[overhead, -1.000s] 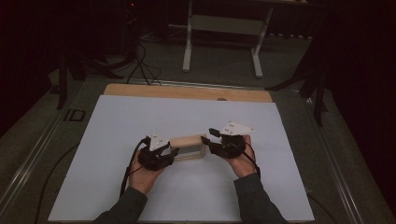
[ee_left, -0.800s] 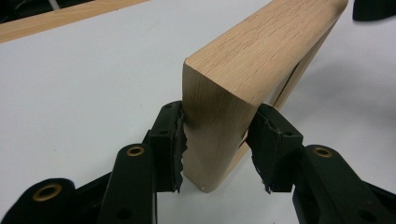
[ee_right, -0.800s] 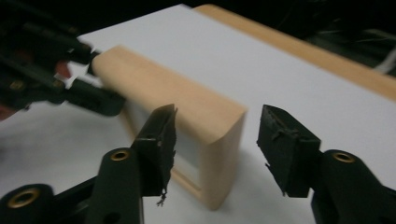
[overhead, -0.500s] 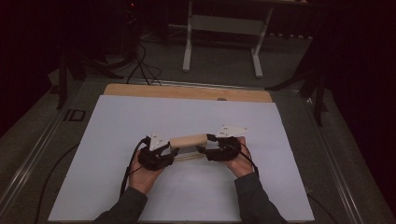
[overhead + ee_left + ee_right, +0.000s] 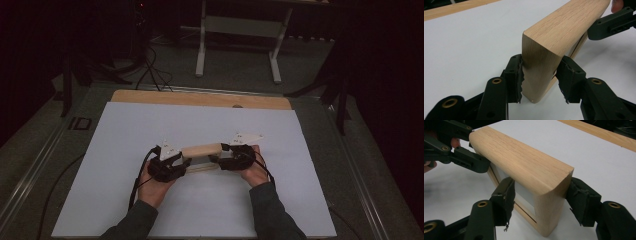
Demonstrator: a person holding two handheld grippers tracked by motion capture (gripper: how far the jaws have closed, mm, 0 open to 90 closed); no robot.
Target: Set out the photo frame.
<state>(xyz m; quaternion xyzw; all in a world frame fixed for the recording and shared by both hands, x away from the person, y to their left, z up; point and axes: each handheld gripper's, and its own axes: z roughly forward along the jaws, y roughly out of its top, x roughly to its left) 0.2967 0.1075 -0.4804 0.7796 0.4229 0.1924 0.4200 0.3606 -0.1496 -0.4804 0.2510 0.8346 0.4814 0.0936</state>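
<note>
A pale wooden frame piece (image 5: 202, 150) with a thick rounded top rail and a white inset lies across the white sheet (image 5: 210, 125). My left gripper (image 5: 184, 159) is shut on its left end; in the left gripper view both pads press the wood (image 5: 564, 27) at my left gripper (image 5: 540, 75). My right gripper (image 5: 222, 155) is at the other end. There the wood (image 5: 524, 162) stands between the jaws of my right gripper (image 5: 541, 195), which have just been closing. One pad is at the wood, the other stands off from it.
The sheet covers a wooden tabletop whose bare strip (image 5: 200, 99) runs along the far edge. Beyond it stands a white table stand (image 5: 240, 30), with cables (image 5: 150, 70) on the dark floor. A cable trails from my left gripper toward the near edge.
My right gripper has sunk a little and settled at the wood's right end, its jaws wider than a second ago. The left gripper and the wood have kept still.
</note>
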